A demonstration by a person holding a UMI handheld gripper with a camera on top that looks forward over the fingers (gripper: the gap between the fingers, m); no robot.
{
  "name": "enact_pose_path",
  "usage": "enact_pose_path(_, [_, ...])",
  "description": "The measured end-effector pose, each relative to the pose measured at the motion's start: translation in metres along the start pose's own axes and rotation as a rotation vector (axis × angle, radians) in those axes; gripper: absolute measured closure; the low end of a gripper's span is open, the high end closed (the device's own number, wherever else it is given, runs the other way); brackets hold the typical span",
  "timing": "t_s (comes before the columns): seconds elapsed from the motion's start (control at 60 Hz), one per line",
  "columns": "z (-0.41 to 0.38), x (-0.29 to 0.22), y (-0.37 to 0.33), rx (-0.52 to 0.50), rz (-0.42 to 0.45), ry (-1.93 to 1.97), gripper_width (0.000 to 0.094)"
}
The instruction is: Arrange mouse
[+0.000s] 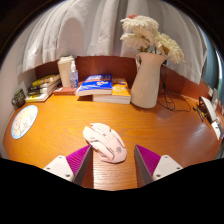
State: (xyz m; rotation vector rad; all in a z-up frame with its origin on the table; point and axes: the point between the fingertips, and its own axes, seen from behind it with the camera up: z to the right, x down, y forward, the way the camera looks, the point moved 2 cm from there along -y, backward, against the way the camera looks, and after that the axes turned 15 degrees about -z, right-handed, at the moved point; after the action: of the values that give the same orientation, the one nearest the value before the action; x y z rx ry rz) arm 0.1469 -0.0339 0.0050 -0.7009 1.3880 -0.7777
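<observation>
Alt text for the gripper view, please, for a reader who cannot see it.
A white mouse lies on a wooden desk between the open claw's pink-padded fingers, untouched. Beyond it stand a white vase of dried flowers and stacked books.

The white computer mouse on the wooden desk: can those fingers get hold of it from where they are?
Probably yes. The white computer mouse lies on the wooden desk just ahead of and partly between the open fingers, and nothing stands in the way. The white vase and stacked books sit well beyond.
</observation>
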Motion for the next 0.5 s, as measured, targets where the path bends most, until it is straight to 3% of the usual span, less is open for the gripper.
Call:
enact_pose_path(0.317, [0.011,-0.040,0.034,-0.047,-0.034,0.082,0.0106])
enact_pose_path(0.5, [0.021,-0.053,0.044,-0.024,-0.030,0.110,0.0397])
